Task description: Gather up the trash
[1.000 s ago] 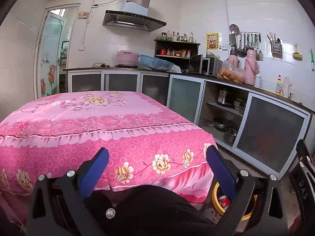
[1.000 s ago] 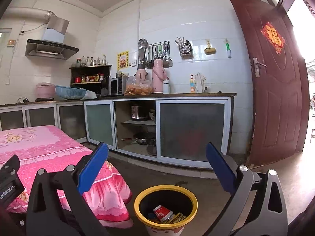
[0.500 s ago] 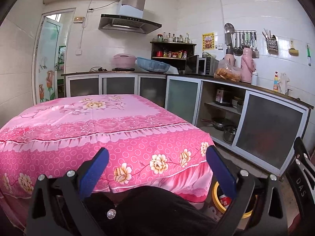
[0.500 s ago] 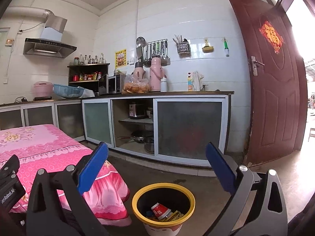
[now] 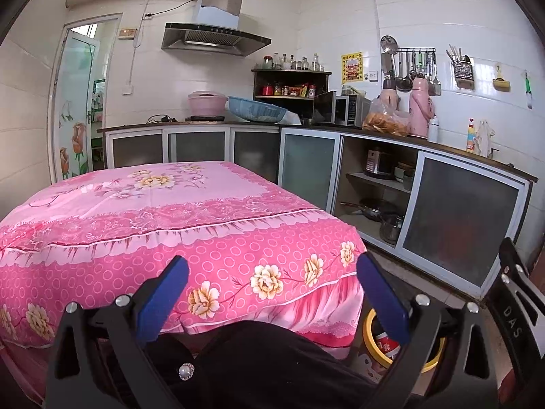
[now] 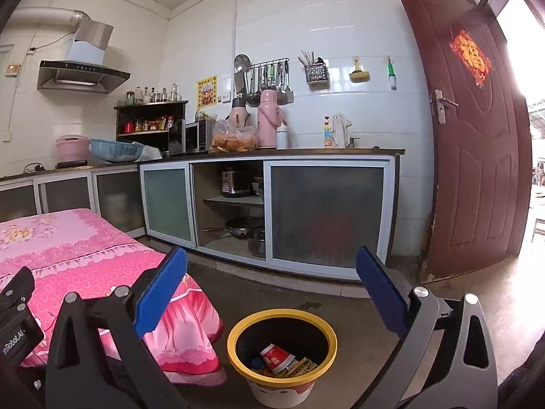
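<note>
A yellow-rimmed trash bin stands on the floor beside the table corner. Inside it lie a red paper cup and some wrappers. My right gripper hangs above and behind the bin, blue pads wide apart, open and empty. In the left wrist view my left gripper is open too, pointing at the hanging edge of the pink floral tablecloth. The bin peeks out behind its right finger. No trash shows on the tabletop.
Kitchen cabinets run along the far wall, one bay open with pots. A brown door stands open at the right. A person's dark clothing fills the bottom of the left wrist view. Bare floor lies between table and cabinets.
Both views have drifted slightly, the room sitting a little lower and further left in frame. Both grippers stay open and empty.
</note>
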Motion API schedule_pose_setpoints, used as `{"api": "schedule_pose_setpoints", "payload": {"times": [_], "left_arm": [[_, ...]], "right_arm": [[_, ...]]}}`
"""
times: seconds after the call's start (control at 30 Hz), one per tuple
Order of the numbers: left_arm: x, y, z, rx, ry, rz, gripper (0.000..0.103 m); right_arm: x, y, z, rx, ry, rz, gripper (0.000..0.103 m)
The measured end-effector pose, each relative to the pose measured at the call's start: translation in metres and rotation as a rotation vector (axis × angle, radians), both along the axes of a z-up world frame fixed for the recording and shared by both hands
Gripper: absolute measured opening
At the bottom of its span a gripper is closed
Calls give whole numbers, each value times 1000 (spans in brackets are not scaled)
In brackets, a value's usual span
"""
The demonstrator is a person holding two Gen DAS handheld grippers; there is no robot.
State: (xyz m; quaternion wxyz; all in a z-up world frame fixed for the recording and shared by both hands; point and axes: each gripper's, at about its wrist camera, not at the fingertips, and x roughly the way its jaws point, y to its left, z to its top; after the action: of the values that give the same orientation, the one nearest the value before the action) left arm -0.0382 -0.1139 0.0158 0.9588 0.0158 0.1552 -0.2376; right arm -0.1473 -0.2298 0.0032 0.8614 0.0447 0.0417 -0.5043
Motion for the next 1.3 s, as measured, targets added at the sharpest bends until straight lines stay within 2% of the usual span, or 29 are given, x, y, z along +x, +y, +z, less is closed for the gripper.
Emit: {"api": "schedule_pose_setpoints", "payload": {"times": [0.43, 1.3], "left_arm": [[-3, -1, 2, -5, -25, -26, 95], [-5, -1, 2, -3, -24, -29, 95]], "right_arm": [[-1, 9, 3, -55, -8, 54, 95], [-2, 6, 4, -31, 4, 31, 95]]}}
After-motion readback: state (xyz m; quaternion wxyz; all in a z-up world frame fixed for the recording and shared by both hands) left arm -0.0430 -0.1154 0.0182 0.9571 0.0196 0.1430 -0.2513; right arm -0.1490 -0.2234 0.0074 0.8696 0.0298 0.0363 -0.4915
